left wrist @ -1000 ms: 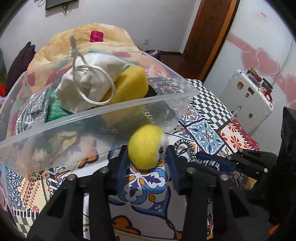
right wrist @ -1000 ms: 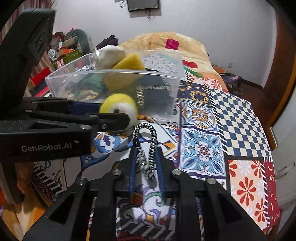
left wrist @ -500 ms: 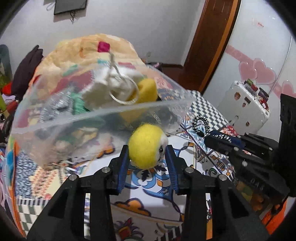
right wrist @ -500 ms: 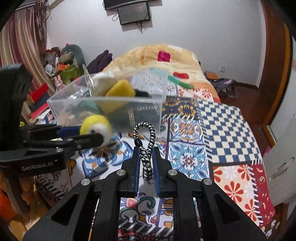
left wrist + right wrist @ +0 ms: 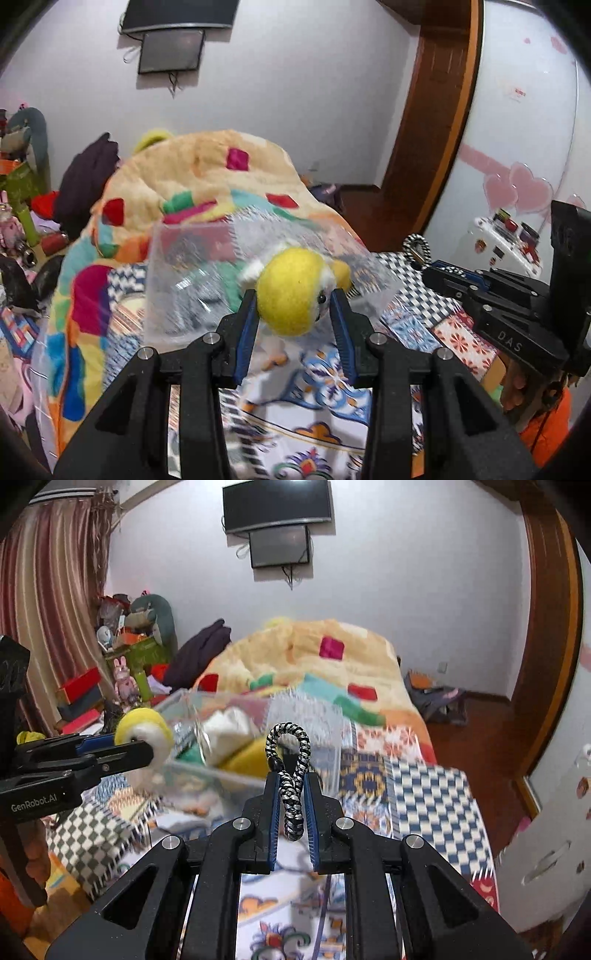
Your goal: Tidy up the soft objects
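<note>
Holding a yellow ball (image 5: 291,291) at frame centre of the left view, the left gripper (image 5: 293,306) has both pads pressed on the ball's sides, jaws partly open to its width; ball has a white patch and a dark eye; clear bin (image 5: 207,277) sits just behind it, blurred, on the patterned bedcover (image 5: 317,373); right gripper visible at right edge of that view. In the right view, left gripper with ball (image 5: 142,731) shows at left middle, raised beside the bin (image 5: 240,746); bin holds a white pouch (image 5: 229,727) and something yellow (image 5: 243,757); right gripper (image 5: 291,812) at lower centre is nearly closed, pinching a black-and-white braided cord (image 5: 291,771) whose loop sticks up above the fingertips; orange blanket (image 5: 314,657) heaped behind.
</note>
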`<action>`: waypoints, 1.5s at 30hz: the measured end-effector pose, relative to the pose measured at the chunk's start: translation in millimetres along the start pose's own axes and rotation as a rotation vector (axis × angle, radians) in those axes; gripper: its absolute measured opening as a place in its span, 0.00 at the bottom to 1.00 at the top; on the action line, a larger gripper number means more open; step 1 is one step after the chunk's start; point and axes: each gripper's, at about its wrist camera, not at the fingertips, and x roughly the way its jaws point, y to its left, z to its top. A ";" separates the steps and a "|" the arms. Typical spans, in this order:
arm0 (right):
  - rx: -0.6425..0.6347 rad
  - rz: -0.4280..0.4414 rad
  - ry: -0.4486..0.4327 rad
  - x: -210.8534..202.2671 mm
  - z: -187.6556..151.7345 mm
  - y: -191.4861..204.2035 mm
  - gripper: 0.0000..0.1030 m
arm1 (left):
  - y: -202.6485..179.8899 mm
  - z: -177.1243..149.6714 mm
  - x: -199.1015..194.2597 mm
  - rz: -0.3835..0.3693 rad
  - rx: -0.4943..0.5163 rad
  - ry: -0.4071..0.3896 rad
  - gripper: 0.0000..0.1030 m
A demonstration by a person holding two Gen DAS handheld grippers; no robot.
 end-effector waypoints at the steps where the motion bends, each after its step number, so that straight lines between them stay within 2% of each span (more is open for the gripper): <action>1: -0.004 -0.001 -0.004 1.4 2.8 1.0 0.11 | 3.4 3.2 0.5 0.007 -0.002 -0.006 0.38; 8: -0.022 -0.005 -0.011 22.0 17.1 3.7 0.11 | 20.3 15.0 14.6 0.077 -0.001 -0.026 0.38; 13: -0.038 -0.014 0.030 46.9 19.9 5.9 0.11 | 28.3 10.4 41.0 0.125 0.018 0.019 0.38; 18: -0.039 -0.025 0.068 67.6 16.5 6.4 0.12 | 33.6 3.2 57.8 0.132 0.012 0.066 0.38; 20: -0.053 -0.035 0.073 70.7 12.9 7.9 0.12 | 33.5 1.0 59.9 0.142 0.015 0.072 0.41; 21: -0.056 -0.039 0.077 70.9 12.6 8.6 0.13 | 33.5 0.2 60.4 0.142 0.017 0.072 0.42; 23: -0.061 -0.043 0.085 71.0 10.7 9.5 0.27 | 34.0 -0.3 60.8 0.139 0.014 0.074 0.50; 26: -0.059 -0.061 0.074 68.7 11.8 7.7 0.44 | 34.5 -1.1 56.5 0.134 0.007 0.059 0.59; 29: -0.040 -0.046 0.072 62.9 13.9 4.3 0.49 | 33.5 0.0 49.5 0.137 0.004 0.041 0.64; 37: -0.044 -0.008 0.023 41.2 25.0 8.9 0.50 | 27.8 6.8 16.2 0.113 0.000 -0.031 0.66; 42: -0.054 0.014 -0.057 10.5 35.6 16.8 0.50 | 19.5 14.1 -15.0 0.094 0.010 -0.102 0.68; 45: -0.051 0.028 -0.121 -10.7 41.3 22.7 0.59 | 12.5 16.6 -36.0 0.092 0.030 -0.154 0.72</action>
